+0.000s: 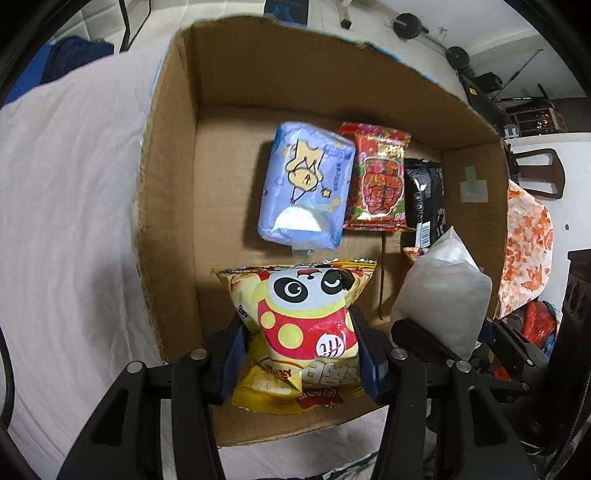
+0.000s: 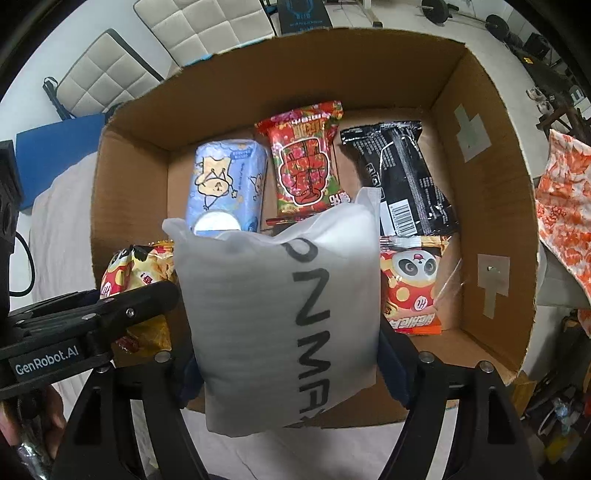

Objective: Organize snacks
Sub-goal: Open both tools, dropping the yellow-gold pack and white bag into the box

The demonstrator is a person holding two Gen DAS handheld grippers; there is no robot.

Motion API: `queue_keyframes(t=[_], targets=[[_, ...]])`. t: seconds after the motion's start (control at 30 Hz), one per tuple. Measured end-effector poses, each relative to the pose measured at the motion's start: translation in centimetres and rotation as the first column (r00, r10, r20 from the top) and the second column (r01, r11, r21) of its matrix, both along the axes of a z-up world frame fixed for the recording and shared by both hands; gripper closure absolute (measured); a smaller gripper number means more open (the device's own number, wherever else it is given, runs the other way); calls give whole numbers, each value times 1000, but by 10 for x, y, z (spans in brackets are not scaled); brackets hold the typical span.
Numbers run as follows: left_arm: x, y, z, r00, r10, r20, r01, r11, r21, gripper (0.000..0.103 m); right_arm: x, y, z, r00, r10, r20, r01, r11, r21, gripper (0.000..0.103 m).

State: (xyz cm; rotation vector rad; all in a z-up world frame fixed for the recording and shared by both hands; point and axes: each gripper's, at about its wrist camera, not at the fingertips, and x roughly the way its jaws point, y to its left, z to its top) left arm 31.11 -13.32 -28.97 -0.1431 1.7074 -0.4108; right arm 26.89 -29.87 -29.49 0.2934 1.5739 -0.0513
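My left gripper is shut on a yellow panda snack bag, held over the near left part of the cardboard box. In the right wrist view, the right gripper is shut on a white pouch with black lettering, over the box's near middle. That pouch shows at the right in the left wrist view. On the box floor lie a blue pack, a red packet, a black packet and an orange panda bag.
The box sits on a white cloth. An orange-patterned cloth hangs to the right. Padded white chairs and gym weights stand on the floor beyond. The left gripper's body and a hand show at the lower left.
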Motion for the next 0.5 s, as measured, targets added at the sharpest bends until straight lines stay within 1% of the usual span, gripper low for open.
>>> queue_keyframes(t=[0.17, 0.23, 0.3, 0.37, 0.5], targets=[[3, 5, -6, 1000, 11, -28, -10, 999, 33, 52, 5, 1, -7, 1000, 17, -20, -17, 1000, -7, 14], [4, 5, -6, 1000, 12, -28, -10, 999, 42, 52, 6, 2, -9, 999, 24, -23, -24, 1000, -3, 8], [5, 6, -5, 1000, 12, -25, -11, 999, 45, 50, 6, 3, -9, 999, 33, -27, -33, 999, -3, 7], [4, 5, -1, 1000, 7, -13, -6, 998, 55, 45, 7, 3, -9, 999, 37, -30, -38, 999, -10, 7], [2, 3, 7, 1000, -12, 8, 11, 998, 61, 44, 4, -1, -5, 999, 35, -27, -36, 999, -16, 7]])
